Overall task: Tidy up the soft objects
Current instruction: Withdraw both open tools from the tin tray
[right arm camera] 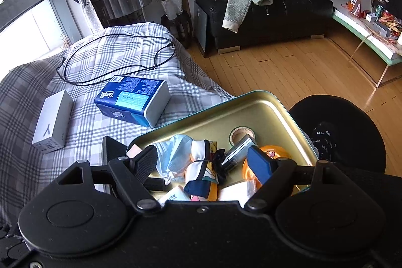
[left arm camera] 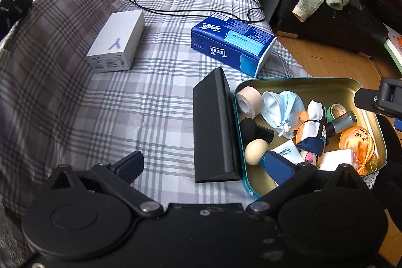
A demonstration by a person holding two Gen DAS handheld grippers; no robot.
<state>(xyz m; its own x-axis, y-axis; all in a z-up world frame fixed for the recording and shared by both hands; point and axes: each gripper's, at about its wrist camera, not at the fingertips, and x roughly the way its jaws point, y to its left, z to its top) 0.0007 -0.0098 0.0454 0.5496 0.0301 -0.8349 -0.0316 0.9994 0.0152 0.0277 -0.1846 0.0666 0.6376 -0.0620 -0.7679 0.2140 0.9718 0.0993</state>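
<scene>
While both tools, left [left arm camera: 204,165] and right [right arm camera: 203,162], gape wide and empty, one gold-lined rectangular metal tin [left arm camera: 301,85] sits below. It holds two tape rolls: one beige [left arm camera: 247,101], one green [left arm camera: 336,110]. Beside it lie one blue tissue pack [left arm camera: 232,44] and one white cardboard box [left arm camera: 116,40].

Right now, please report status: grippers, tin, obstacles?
Left gripper open, empty. Right gripper open above tin. Face mask in tin. Black case against tin's side.

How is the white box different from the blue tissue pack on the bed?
The white box is plain, pale and hard-edged with a grey Y mark; the tissue pack is dark blue with lots of printing. The white box looks stiff, while the tissue pack has a soft wrapper with a white, rounded end. The white box lies toward the window side; the tissue pack lies nearer the metal tin. Both lie flat on the checked bedcover, outside the tin.
</scene>
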